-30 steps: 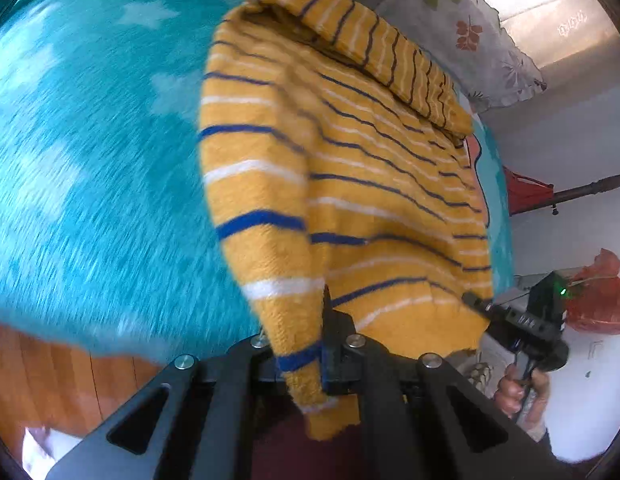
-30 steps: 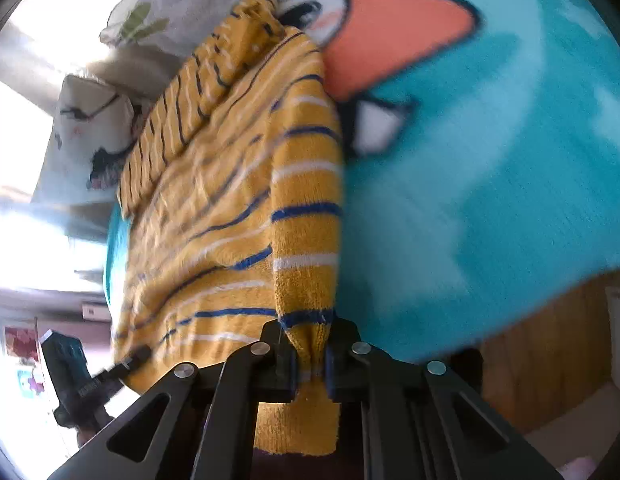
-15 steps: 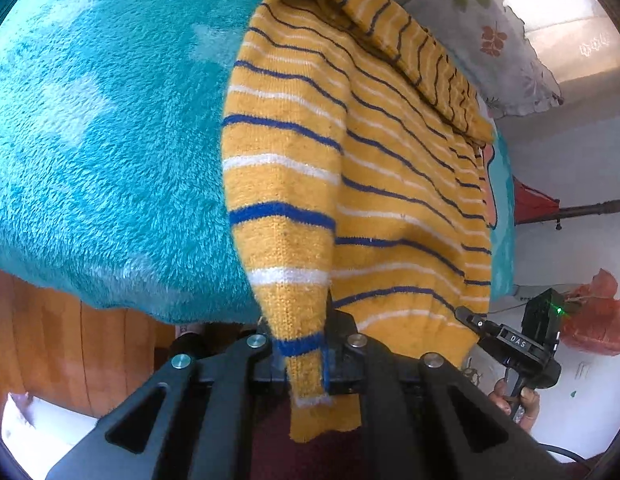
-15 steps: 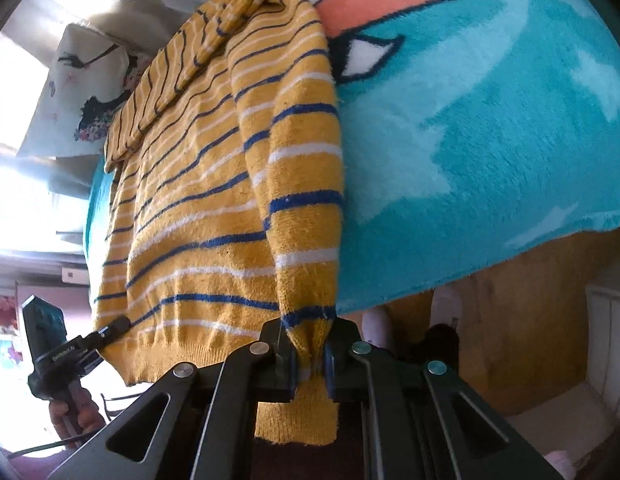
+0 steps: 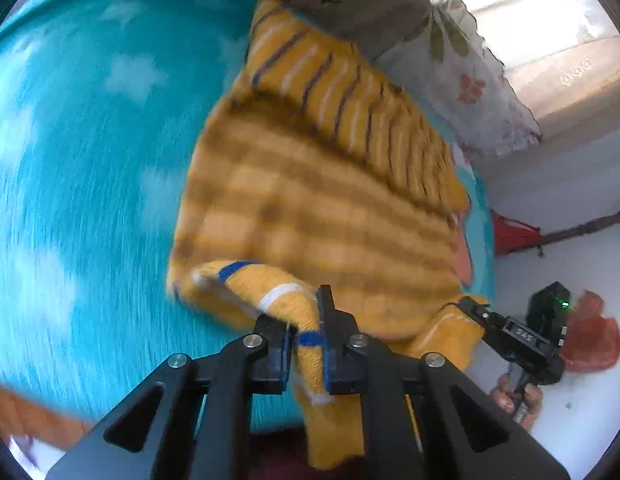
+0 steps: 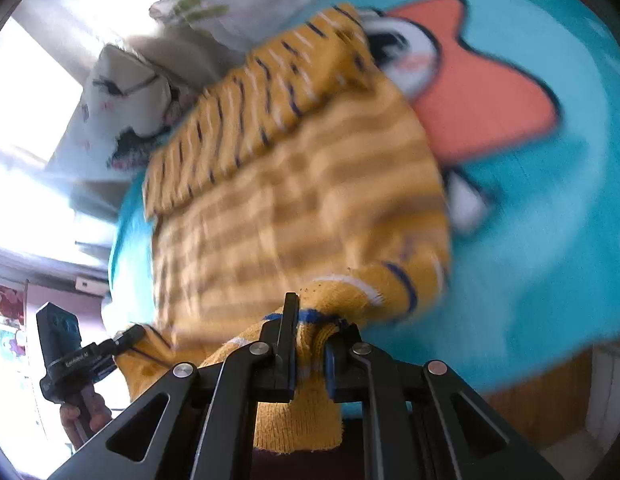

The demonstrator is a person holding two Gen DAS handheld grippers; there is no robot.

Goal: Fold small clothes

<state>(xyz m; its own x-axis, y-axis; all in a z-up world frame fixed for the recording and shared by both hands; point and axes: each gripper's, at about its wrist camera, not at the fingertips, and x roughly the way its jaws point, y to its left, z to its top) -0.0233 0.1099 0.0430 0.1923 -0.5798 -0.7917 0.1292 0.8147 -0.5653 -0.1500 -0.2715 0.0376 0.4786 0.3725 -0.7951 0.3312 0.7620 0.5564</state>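
One fluffy turquoise blanket (image 5: pixel 81 184) with white stars and an orange cartoon beak covers the bed, and a floral white cloth (image 5: pixel 474 80) lies at its far edge. Spread on the blanket is the mustard-yellow knitted sweater (image 5: pixel 310 200) with blue and white stripes, its far part folded over. The left tool (image 5: pixel 305 344) is clamped on one near corner of the hem, the right tool (image 6: pixel 312 344) on the other, both corners lifted off the blanket.
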